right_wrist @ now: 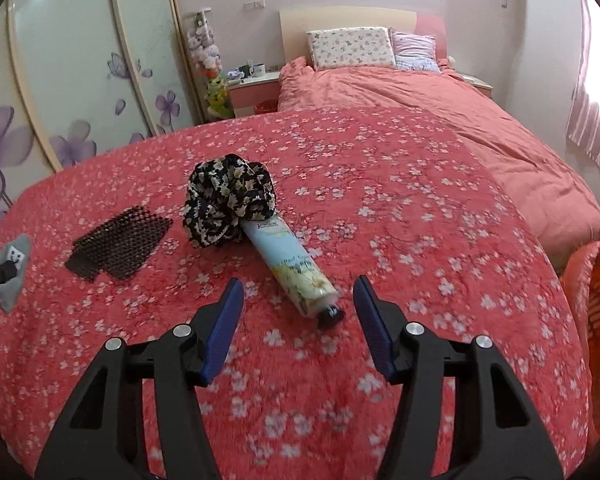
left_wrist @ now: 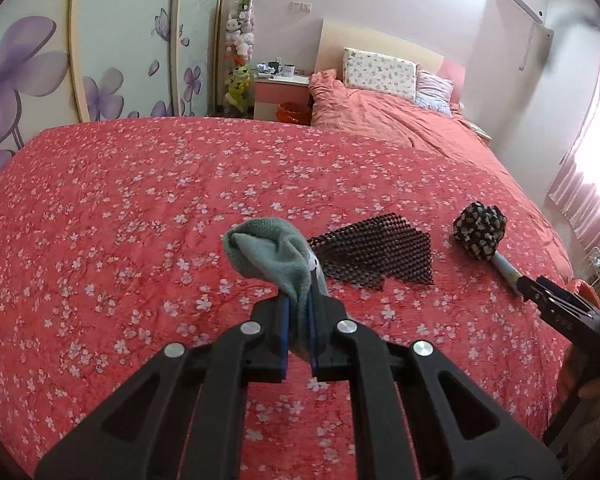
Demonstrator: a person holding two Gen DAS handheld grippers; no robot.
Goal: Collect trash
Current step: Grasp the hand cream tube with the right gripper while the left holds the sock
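Grey cloth point(left_wrist: 272, 256): while you carry it, it hangs pinched above the bed point(left_wrist: 100, 220), clear of the cover, ready for binning.
Left hand-held gripper point(left_wrist: 299, 320): clamped on the cloth.
Tube point(right_wrist: 296, 268): lying flat, cap toward you, so you can straddle it.
Right hand-held gripper point(right_wrist: 298, 312): wide, touching nothing.
Orange basket point(right_wrist: 596, 320): at the bed's right edge, probably the bin.

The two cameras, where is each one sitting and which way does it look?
Left wrist: sits behind the left tongs, looks across the bed toward the pillows; they pinch a grey cloth.
Right wrist: sits behind the open right tongs, facing the tube and floral fabric.
Shared: bed, black mesh mat, tube, fabric.
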